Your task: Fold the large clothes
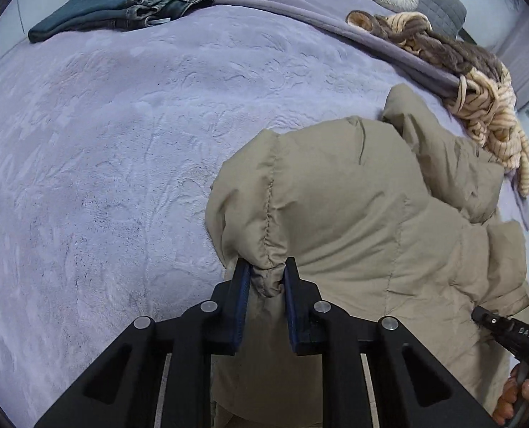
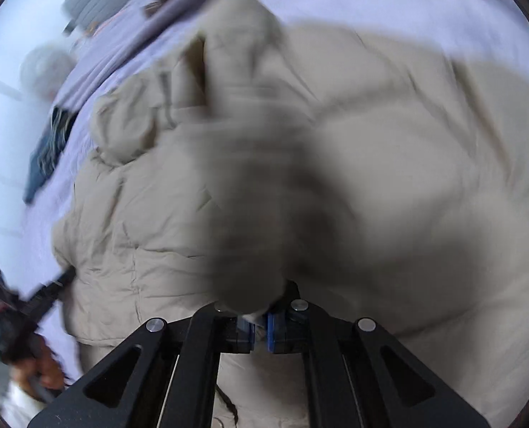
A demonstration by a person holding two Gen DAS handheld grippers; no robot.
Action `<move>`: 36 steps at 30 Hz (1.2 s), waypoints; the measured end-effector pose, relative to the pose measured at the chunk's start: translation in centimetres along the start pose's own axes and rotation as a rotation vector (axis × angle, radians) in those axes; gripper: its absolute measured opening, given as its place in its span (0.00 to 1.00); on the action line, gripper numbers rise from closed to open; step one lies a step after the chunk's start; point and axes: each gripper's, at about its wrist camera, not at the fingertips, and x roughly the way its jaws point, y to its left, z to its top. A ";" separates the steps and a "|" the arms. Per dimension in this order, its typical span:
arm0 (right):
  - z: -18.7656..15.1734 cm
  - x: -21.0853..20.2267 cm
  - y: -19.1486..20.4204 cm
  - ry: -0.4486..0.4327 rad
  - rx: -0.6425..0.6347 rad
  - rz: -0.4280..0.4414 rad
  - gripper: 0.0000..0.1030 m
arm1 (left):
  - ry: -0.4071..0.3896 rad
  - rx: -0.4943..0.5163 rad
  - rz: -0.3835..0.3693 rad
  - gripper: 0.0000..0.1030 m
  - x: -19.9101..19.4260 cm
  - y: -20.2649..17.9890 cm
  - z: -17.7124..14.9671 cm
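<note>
left hand-held gripper [image 1: 266,278]: narrow, pinching puffer jacket [image 1: 353,214] fold | right hand-held gripper [image 2: 260,324]: clamped on jacket fabric, blurred | jacket: on bed [image 1: 103,142] | nearby: folded jeans [image 1: 121,7], knit blanket [image 1: 478,89]

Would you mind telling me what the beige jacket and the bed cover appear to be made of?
The beige jacket looks like a padded, matte woven synthetic shell: puffy quilted sections with stitched seams. The bed cover looks like plush lilac fleece; brushed marks show in its nap. Exact fibres cannot be told.
</note>
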 end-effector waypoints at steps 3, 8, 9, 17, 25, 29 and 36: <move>-0.2 -0.5 -1.8 0.044 0.099 0.103 0.09 | -0.010 0.019 0.037 0.20 -0.9 -0.1 0.3; -0.7 -3.0 -2.8 0.072 0.085 0.091 0.33 | -0.045 0.044 0.062 0.20 -4.0 1.4 0.3; -0.6 -3.8 -3.0 0.059 0.080 0.071 0.33 | -0.052 0.042 0.057 0.20 -4.7 2.0 0.2; 0.9 -7.6 -0.4 -0.107 -0.120 -0.019 0.18 | -0.047 -0.067 0.003 0.20 -5.1 4.8 1.3; 1.3 -3.1 1.7 -0.028 -0.194 -0.047 0.18 | -0.007 0.173 -0.009 0.20 -5.2 -0.8 -3.8; 1.4 -1.1 0.6 0.001 -0.165 -0.063 0.14 | 0.025 0.157 0.066 0.20 -1.9 0.2 -5.0; 1.2 -0.6 0.2 0.019 -0.123 -0.042 0.14 | 0.033 0.115 0.086 0.20 -2.2 0.8 -4.3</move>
